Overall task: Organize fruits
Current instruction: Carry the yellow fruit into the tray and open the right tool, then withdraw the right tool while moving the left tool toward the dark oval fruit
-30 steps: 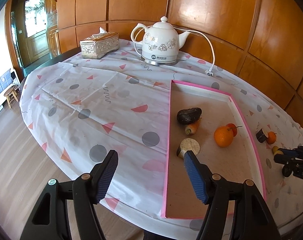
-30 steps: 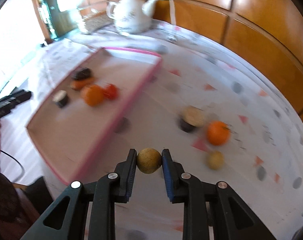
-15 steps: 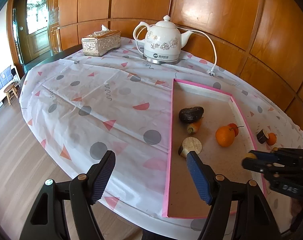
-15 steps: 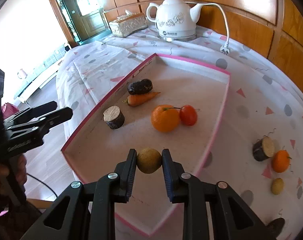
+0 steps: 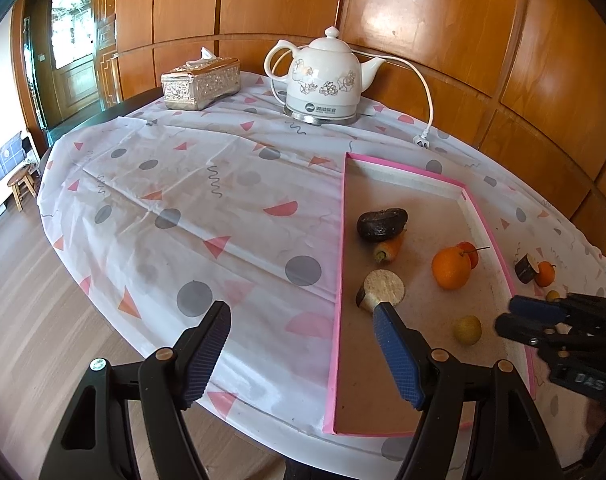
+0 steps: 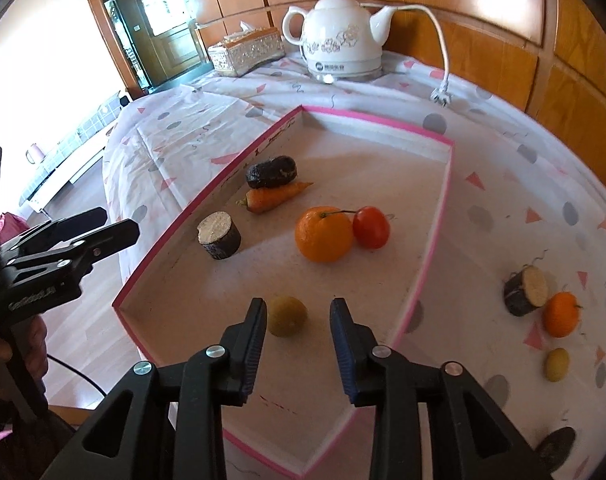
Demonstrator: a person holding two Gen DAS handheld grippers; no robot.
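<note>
Tray: pink-rimmed, shallow, pale floor, on a round table under a patterned cloth.
Right gripper: low over the tray's near end, jaws opening; the pads stand off the small yellow-green fruit, which sits on the tray floor between them, closer to the left pad. Nothing gripped.
Left gripper: jaws wide apart, empty, hovering over the table's near edge; its right finger is over the tray's left rim, its left finger over the cloth.
Fruit in tray: large orange touching a red tomato near the middle; a carrot lying just in front of a dark avocado-like piece towards the left wall; a cut dark-skinned stub with a pale face, standing near the left rim.
Fruit outside tray: on the cloth to the right, a second cut stub touching a small orange, a small yellow fruit just in front of them, and a dark item at the picture's lower edge, too cut off to name.
Background: white flowered kettle on its base with a loose cord, a silver tissue box beside it, wooden wall panels behind.
</note>
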